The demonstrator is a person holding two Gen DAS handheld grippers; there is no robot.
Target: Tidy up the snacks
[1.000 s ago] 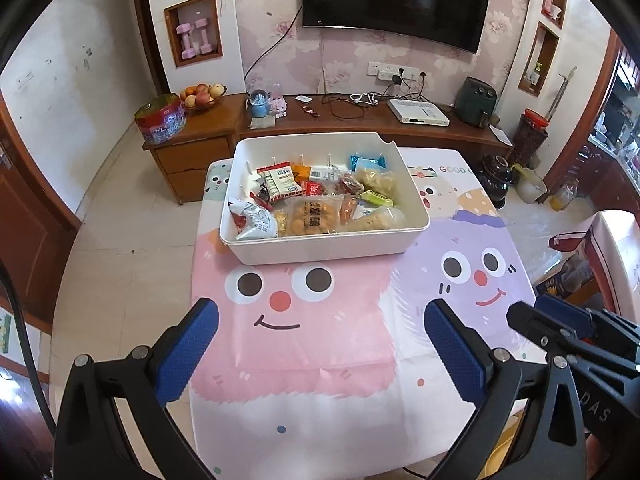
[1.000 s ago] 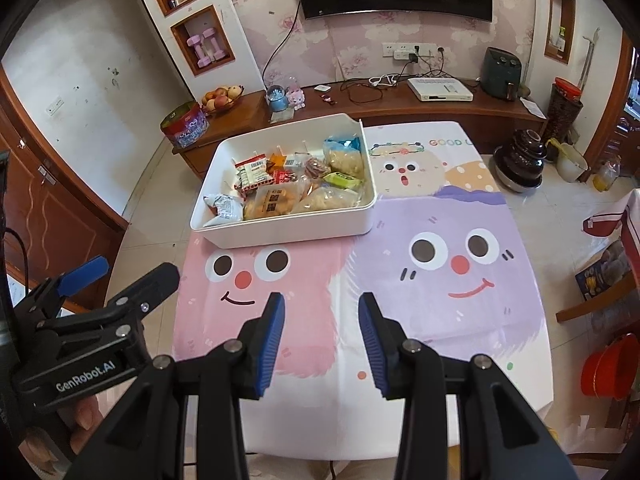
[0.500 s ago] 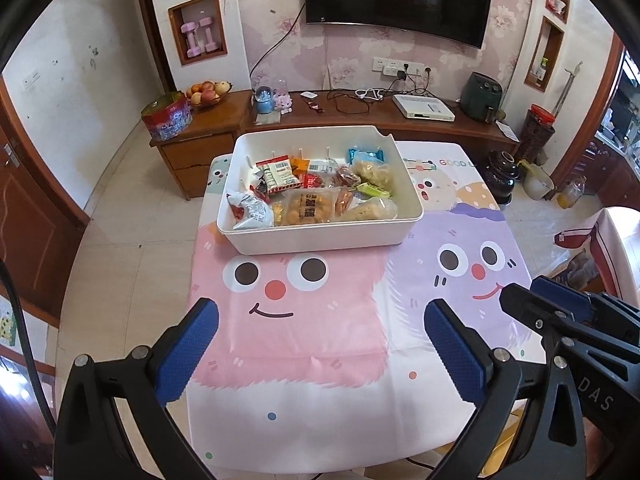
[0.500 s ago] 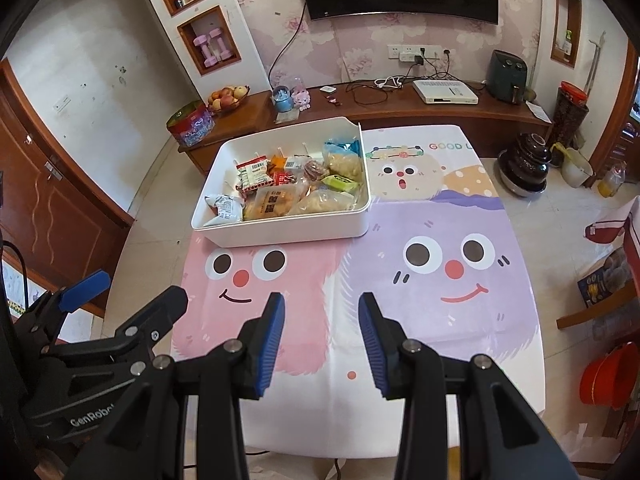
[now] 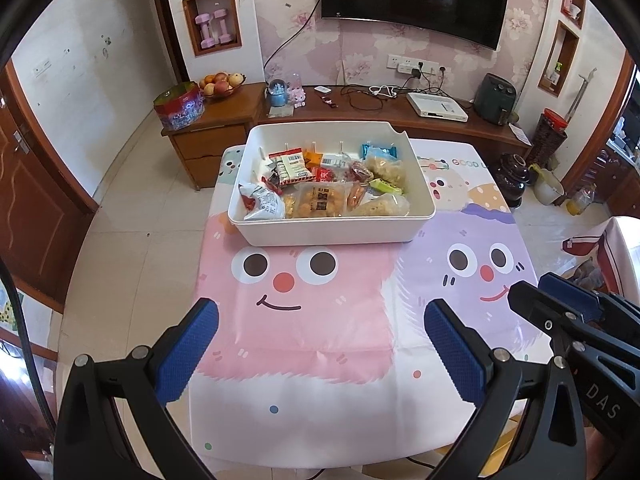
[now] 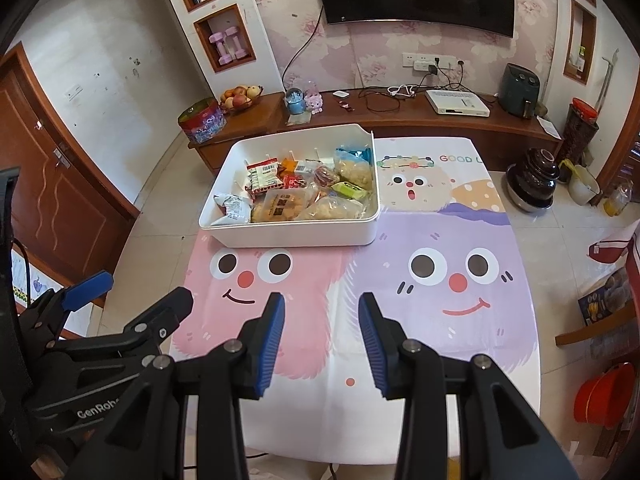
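snacks [image 5: 324, 188] in mixed wrappers fill a white rectangular plastic bin [image 5: 332, 232] that sits on the far left part of the table [image 5: 320, 400], on a cartoon tablecloth with a pink smiling face [image 5: 288, 280] and a purple smiling face [image 6: 452, 280]. among the packets are a clear bag of round golden biscuits [image 5: 318, 200], a red and white striped packet [image 5: 290, 168], a crumpled silver and white packet [image 5: 260, 202] at the bin's left end, a green wrapped bar [image 5: 386, 187] and a blue packet [image 5: 378, 150] near the far wall.

the left gripper [image 5: 320, 344] hovers above the near part of the pink face with its blue-padded fingers [image 5: 188, 354] spread wide and nothing between them. the right gripper [image 6: 321, 320] hangs beside it over the seam between the two faces, its fingers [image 6: 272, 336] set to a narrow gap, also with nothing in it. both are well apart from the bin.

behind the table stand a long wooden cabinet [image 5: 440, 120], a wall-mounted black television [image 5: 412, 0], a bowl of fruit [image 5: 220, 82] and a round patterned tin [image 5: 180, 106].
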